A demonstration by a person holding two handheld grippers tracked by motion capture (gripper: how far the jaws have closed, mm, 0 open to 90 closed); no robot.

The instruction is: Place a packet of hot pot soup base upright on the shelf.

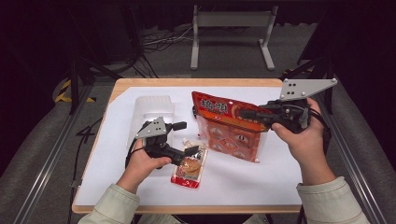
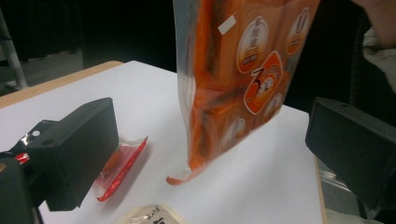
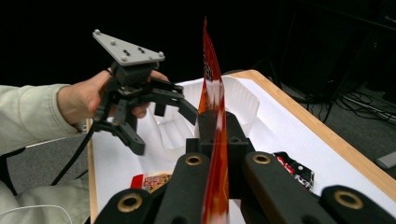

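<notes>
The table [image 1: 140, 84], wood-edged and covered with a white sheet, carries all items inspected. A clear plastic tray [image 1: 152, 109] lies at its far left. The large orange snack bag [image 1: 229, 126] stands near centre-right, held up by its top edge with its bottom seam touching the white sheet; the left gripper view shows it hanging nearly upright. The right gripper [image 1: 247, 113] is clamped fully closed on that top edge, the bag's thin seam pinched between both jaws as seen in the right gripper view. The left gripper [image 1: 184, 137] sits left of the bag with jaws spread wide and nothing between them; it holds nothing. A small red-edged food packet [image 1: 189, 170] lies flat on the sheet just beside the left gripper's nearer jaw. A dark wrapped item [image 3: 294, 169] lies beyond the bag; contents cannot be determined.
</notes>
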